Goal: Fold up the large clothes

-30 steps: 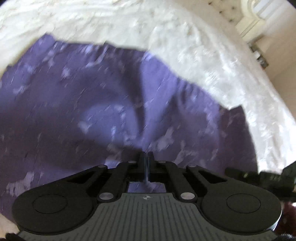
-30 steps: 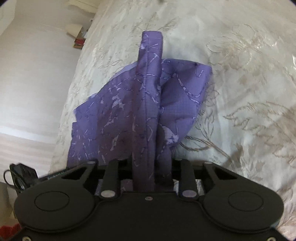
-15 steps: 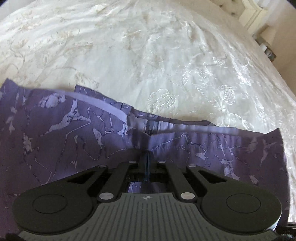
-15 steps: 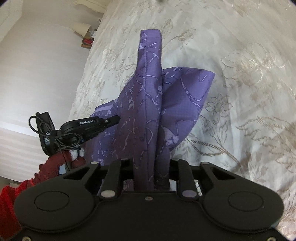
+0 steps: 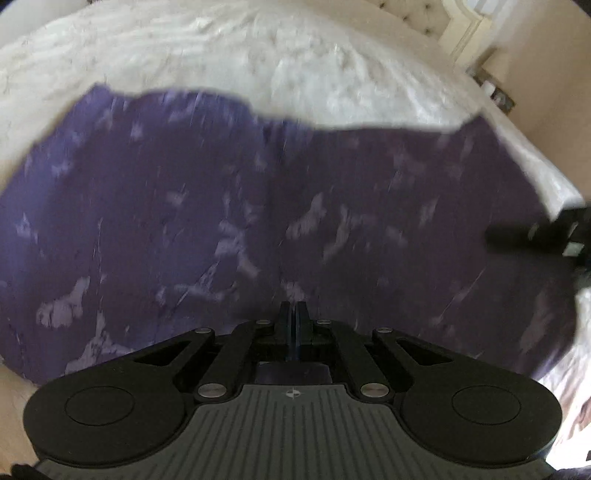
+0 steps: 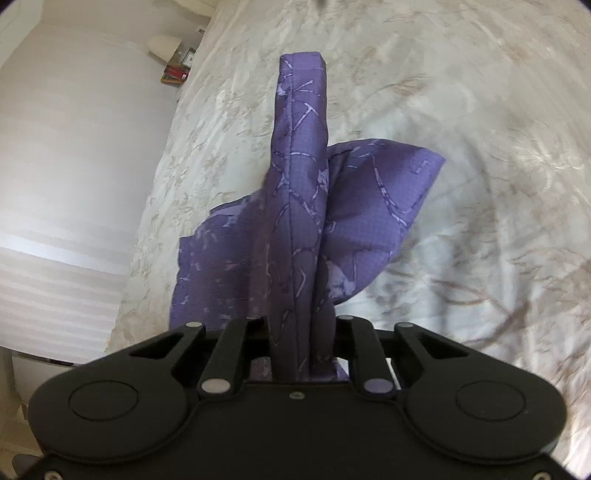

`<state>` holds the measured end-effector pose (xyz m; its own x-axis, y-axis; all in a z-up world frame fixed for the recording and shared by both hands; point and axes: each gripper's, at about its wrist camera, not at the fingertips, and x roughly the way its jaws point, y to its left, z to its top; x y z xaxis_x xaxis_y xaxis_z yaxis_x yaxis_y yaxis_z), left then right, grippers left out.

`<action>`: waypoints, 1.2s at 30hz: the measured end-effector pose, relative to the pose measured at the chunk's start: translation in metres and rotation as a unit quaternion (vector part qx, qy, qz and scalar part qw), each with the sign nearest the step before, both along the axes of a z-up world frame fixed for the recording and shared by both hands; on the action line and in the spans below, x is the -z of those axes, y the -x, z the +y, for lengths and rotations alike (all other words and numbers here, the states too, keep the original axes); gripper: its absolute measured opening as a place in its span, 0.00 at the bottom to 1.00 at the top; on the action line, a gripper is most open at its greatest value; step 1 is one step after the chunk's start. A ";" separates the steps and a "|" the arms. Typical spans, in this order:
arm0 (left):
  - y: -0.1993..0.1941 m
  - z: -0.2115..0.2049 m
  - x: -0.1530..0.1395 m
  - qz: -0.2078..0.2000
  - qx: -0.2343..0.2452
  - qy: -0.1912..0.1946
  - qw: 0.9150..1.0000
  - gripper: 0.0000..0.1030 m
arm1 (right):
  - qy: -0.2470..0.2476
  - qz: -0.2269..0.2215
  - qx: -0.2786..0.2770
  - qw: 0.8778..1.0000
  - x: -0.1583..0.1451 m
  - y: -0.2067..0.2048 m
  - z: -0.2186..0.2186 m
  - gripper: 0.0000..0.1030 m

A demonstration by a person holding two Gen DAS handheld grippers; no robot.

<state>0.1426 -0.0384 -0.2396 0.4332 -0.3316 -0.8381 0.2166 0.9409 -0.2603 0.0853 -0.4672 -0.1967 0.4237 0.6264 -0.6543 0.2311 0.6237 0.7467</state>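
A large purple garment (image 5: pixel 280 206) with pale marbled marks hangs spread wide over the white bed in the left wrist view, blurred by motion. My left gripper (image 5: pixel 293 314) is shut on its near edge. In the right wrist view my right gripper (image 6: pixel 301 332) is shut on a bunched, hemmed fold of the same garment (image 6: pixel 299 206), which stands up between the jaws and drapes left and right. The right gripper (image 5: pixel 535 236) shows as a dark shape at the right edge of the left wrist view.
The white embroidered bedspread (image 5: pixel 295 55) (image 6: pixel 480 147) lies under everything. A cream headboard (image 5: pixel 461 29) and a bedside table (image 5: pixel 495 92) stand at the far right. A white wall (image 6: pixel 74 147) and a lamp (image 6: pixel 162 46) are to the left of the bed.
The garment has swung up and spread across the left wrist view, hiding much of the bed. In the right wrist view the left gripper and red sleeve have gone out of sight.
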 end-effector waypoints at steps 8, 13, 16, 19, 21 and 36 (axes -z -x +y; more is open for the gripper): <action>-0.035 0.028 0.001 0.020 0.043 0.021 0.999 0.04 | 0.029 -0.033 -0.037 0.998 -0.054 -0.021 0.072 0.23; -0.035 0.088 -0.036 -0.033 0.010 0.029 0.999 0.17 | 0.062 -0.036 -0.062 0.995 -0.071 -0.045 0.134 0.23; -0.035 0.128 -0.047 -0.050 -0.018 0.015 0.998 0.17 | 0.075 -0.031 -0.077 0.994 -0.065 -0.058 0.172 0.23; -0.036 0.172 -0.049 -0.049 -0.045 0.006 0.998 0.17 | 0.092 -0.019 -0.094 0.991 -0.050 -0.074 0.216 0.23; -0.038 0.194 -0.048 -0.042 -0.055 -0.005 0.998 0.17 | 0.106 -0.013 -0.105 0.989 -0.038 -0.084 0.244 0.23; -0.020 0.252 -0.052 -0.031 -0.045 -0.024 0.998 0.18 | 0.159 -0.073 -0.168 0.970 -0.002 -0.097 0.355 0.67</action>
<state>0.1624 0.2140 -0.1880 0.5112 -0.2498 -0.8223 0.1452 0.9682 -0.2038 0.1824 -0.1125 -0.1947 0.3330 0.5222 -0.7851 -0.1195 0.8493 0.5143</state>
